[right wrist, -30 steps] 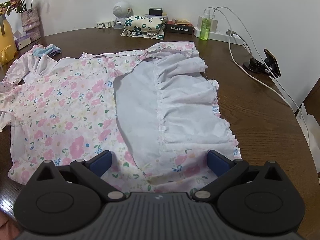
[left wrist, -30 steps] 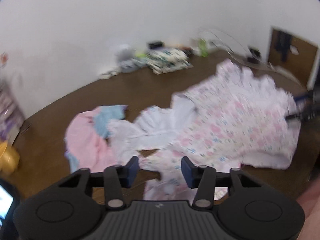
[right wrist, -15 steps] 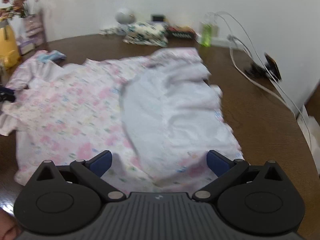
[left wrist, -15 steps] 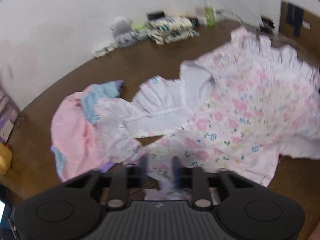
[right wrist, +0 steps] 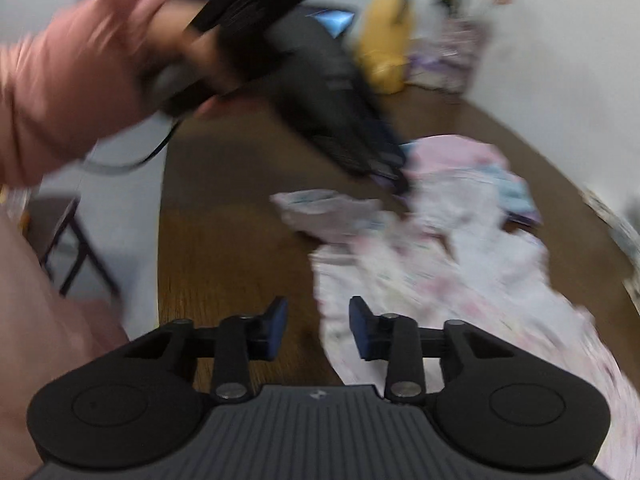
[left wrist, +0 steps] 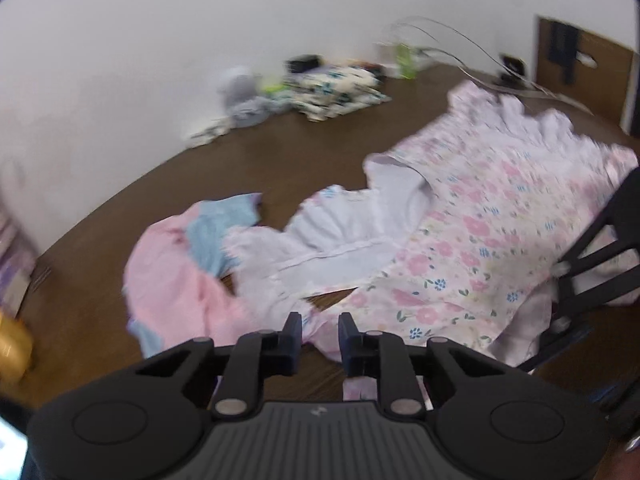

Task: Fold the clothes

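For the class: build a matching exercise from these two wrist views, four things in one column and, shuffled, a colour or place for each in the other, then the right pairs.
Things
1. floral dress
2. pink garment
3. green bottle
4. table

Descriptions
A. dark brown wood
B. far edge, by the wall
C. white with pink flowers
D. plain pink, beside blue cloth

Pairs: 1-C, 2-D, 3-B, 4-A

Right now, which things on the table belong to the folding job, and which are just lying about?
Job: floral dress, pink and blue garment, left gripper, right gripper.

Lying about: folded patterned cloth, green bottle, cables, yellow object.
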`<action>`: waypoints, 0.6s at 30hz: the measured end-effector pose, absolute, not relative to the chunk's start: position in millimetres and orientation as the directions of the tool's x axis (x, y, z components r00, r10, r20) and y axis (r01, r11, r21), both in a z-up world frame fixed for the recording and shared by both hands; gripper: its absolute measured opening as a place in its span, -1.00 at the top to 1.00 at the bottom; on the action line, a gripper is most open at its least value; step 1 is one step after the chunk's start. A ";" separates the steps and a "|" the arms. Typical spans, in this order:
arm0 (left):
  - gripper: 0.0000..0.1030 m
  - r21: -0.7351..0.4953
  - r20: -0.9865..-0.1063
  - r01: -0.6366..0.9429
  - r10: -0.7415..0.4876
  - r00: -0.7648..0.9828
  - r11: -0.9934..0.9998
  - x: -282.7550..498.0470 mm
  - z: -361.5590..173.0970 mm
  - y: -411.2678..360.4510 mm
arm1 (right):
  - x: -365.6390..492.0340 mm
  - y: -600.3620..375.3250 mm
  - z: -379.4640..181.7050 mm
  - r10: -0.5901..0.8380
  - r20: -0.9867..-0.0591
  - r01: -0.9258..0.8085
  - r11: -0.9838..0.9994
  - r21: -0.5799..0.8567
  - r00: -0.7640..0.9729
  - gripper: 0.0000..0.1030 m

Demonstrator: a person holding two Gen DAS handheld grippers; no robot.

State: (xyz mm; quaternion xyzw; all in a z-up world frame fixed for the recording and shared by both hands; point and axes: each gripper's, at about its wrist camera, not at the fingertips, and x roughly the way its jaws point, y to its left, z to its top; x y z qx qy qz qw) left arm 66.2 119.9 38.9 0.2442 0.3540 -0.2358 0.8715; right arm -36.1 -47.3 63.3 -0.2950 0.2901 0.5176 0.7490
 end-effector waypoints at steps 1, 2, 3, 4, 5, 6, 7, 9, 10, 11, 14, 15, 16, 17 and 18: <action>0.65 0.272 -0.738 0.598 -0.236 0.633 0.754 71.6 34.1 117.2 | -33.9 -39.7 59.0 0.585 -0.749 -0.944 0.282 -0.171 0.310 0.38; 0.65 0.278 -0.747 0.609 -0.231 0.623 0.743 78.7 29.6 116.5 | -31.8 -32.1 54.6 0.566 -0.757 -0.941 0.272 -0.200 0.325 0.38; 0.65 0.277 -0.762 0.620 -0.225 0.607 0.734 86.5 24.8 116.2 | -29.1 -25.8 51.2 0.549 -0.767 -0.939 0.265 -0.218 0.333 0.38; 0.65 0.276 -0.776 0.637 -0.225 0.590 0.719 92.9 20.3 115.7 | -25.9 -21.1 49.0 0.533 -0.779 -0.940 0.261 -0.220 0.330 0.38; 0.66 0.279 -0.789 0.658 -0.224 0.572 0.700 98.1 15.8 114.0 | -22.8 -17.6 47.6 0.519 -0.790 -0.941 0.257 -0.218 0.325 0.38; 0.66 0.281 -0.802 0.678 -0.222 0.555 0.679 103.1 11.3 112.2 | -20.0 -15.7 47.1 0.508 -0.801 -0.943 0.256 -0.212 0.317 0.38; 0.66 0.296 -0.810 0.695 -0.213 0.546 0.655 105.8 7.2 109.4 | -17.2 -13.9 46.7 0.497 -0.810 -0.945 0.254 -0.205 0.309 0.38; 0.68 0.322 -0.816 0.722 -0.207 0.540 0.613 109.0 2.4 105.0 | -11.1 -9.4 45.7 0.479 -0.832 -0.950 0.262 -0.168 0.280 0.53; 0.68 0.333 -0.814 0.731 -0.209 0.542 0.596 109.8 1.6 103.5 | -7.6 -8.4 45.9 0.473 -0.842 -0.953 0.268 -0.140 0.257 0.83; 0.68 0.338 -0.816 0.733 -0.205 0.541 0.590 111.4 1.4 102.4 | -4.1 -7.5 46.1 0.468 -0.852 -0.955 0.274 -0.112 0.234 0.87; 0.68 0.403 -0.804 0.745 -0.182 0.566 0.532 111.3 -1.6 97.2 | -3.5 -10.7 47.2 0.457 -0.877 -0.966 0.256 -0.031 0.149 0.97; 0.69 0.427 -0.799 0.748 -0.175 0.575 0.509 110.7 -2.8 95.5 | -5.5 -12.7 48.2 0.450 -0.885 -0.969 0.246 -0.004 0.118 0.97; 0.74 0.439 -0.797 0.750 -0.172 0.579 0.495 109.9 -3.7 93.9 | -7.5 -15.1 49.2 0.442 -0.893 -0.971 0.237 0.019 0.090 0.97; 0.76 0.451 -0.795 0.752 -0.168 0.583 0.480 109.0 -4.5 92.3 | -9.3 -18.0 50.4 0.434 -0.899 -0.973 0.227 0.039 0.065 0.98; 0.76 0.463 -0.792 0.754 -0.165 0.588 0.466 108.1 -5.4 90.8 | -11.1 -20.7 52.0 0.429 -0.903 -0.974 0.217 0.065 0.035 0.98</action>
